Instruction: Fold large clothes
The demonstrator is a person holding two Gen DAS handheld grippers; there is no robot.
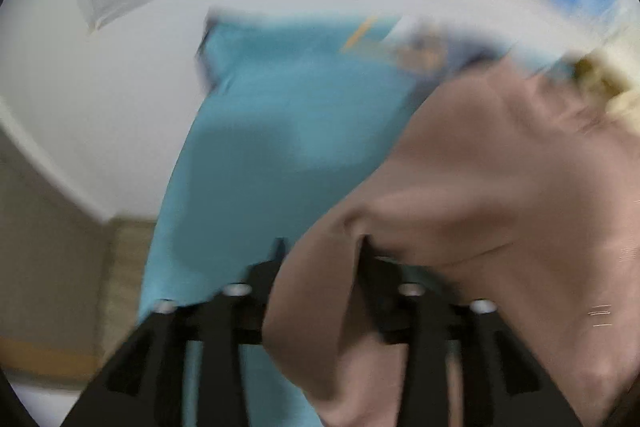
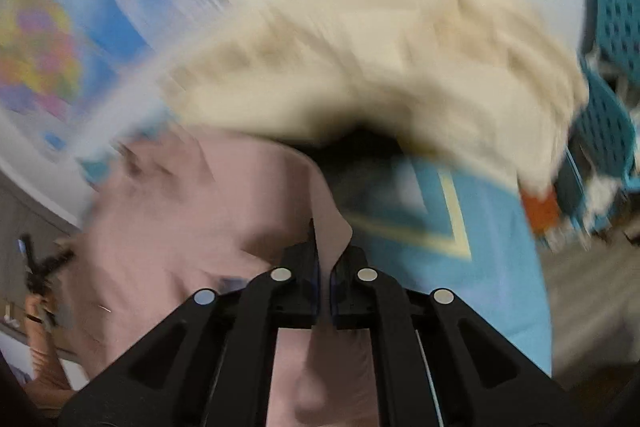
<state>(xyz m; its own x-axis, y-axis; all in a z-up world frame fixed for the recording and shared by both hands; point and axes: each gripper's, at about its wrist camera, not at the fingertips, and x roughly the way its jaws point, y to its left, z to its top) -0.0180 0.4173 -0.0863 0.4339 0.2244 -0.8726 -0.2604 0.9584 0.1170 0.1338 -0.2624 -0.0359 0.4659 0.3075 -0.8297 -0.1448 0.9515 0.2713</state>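
Observation:
A dusty pink garment (image 1: 500, 195) is held up off the white table (image 1: 100, 87) by both grippers; both views are blurred by motion. My left gripper (image 1: 320, 247) is shut on a fold of the pink garment, which drapes over its fingers. My right gripper (image 2: 326, 247) is shut on another edge of the pink garment (image 2: 180, 211). A blue cloth (image 1: 280, 131) lies spread on the table under it and also shows in the right wrist view (image 2: 480, 251), with a pale yellow stripe.
A heap of cream clothes (image 2: 380, 67) lies on the table beyond the pink garment. Teal perforated crates (image 2: 612, 115) stand at the far right. A coloured map (image 2: 60, 39) hangs on the wall. The table's left edge (image 1: 52, 171) drops to a beige floor.

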